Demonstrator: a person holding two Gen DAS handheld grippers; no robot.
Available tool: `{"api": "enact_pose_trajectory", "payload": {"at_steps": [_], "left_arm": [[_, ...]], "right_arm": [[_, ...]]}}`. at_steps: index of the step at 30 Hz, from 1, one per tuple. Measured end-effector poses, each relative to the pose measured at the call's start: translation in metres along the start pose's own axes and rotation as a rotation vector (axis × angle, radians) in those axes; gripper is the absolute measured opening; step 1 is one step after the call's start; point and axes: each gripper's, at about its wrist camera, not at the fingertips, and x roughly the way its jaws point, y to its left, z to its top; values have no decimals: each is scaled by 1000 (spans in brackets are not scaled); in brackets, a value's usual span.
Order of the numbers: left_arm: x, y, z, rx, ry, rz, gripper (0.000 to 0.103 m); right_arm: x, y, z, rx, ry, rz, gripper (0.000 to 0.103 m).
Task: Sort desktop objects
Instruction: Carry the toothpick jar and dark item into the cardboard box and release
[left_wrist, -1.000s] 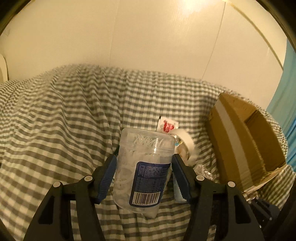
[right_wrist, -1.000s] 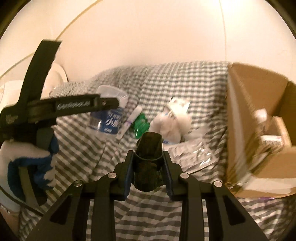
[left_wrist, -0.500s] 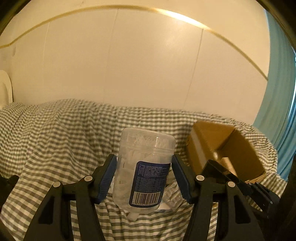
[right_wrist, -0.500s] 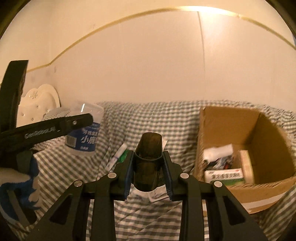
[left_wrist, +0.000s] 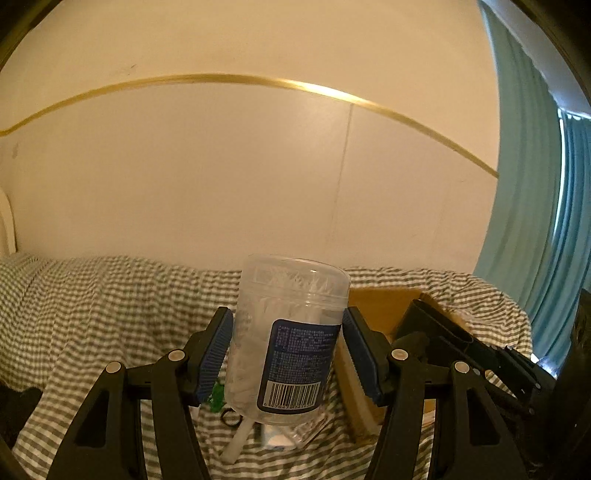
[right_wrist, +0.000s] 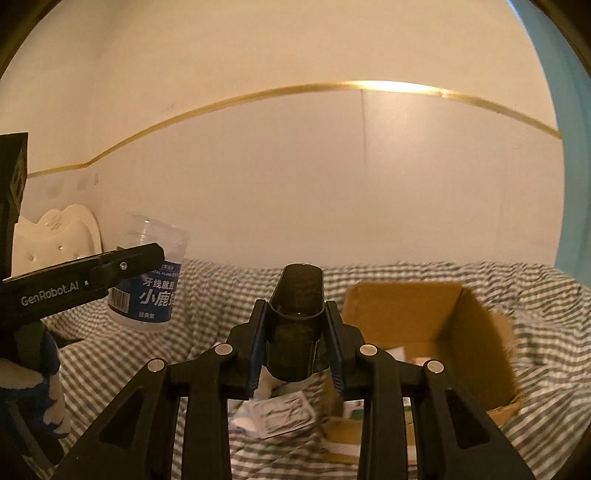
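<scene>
I hold two things aloft over the gingham-covered tabletop (left_wrist: 92, 302), one in each gripper, both lifted clear of the cloth so they can travel toward the cardboard box (right_wrist: 436, 317) that stands open by the right edge. My left gripper (left_wrist: 288, 350) has its blue-padded jaws closed narrowly on a clear plastic floss-pick jar (left_wrist: 288, 339), squeezed at mid-body with its barcode label facing the camera and its lid end pointing away; the grip sits around the widest part, which I judge keeps the smooth plastic from sliding. My right gripper (right_wrist: 295, 332) has its jaws pinched on a dark tube-shaped container (right_wrist: 295, 317), its open mouth pointing forward, just left of the box's near wall.

The box already carries a few small packets on its floor, so I read it as the collecting place for this sort. Loose items remain on the cloth below: a flat sachet pack (right_wrist: 280, 410) near the front edge, a white stick-like tube (left_wrist: 238, 443) and a scrap of green (left_wrist: 218, 395) under the jar. From the right-hand view the jar appears out to the left, well apart from the box, so the dark container looks the likelier one to go in first. The task seems partway along, with both loads still to be set down.
</scene>
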Motion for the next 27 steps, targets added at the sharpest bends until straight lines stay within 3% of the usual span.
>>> {"api": "enact_pose_trajectory", "payload": {"at_steps": [15,27], "left_arm": [[39,-56,18,56,-4,-88,63],[89,-111,11,111,56,-170,63]], "right_arm": [[-18,-61,26,22,-69,-102,29],[-8,-114,16,48,-46,-192,29]]}}
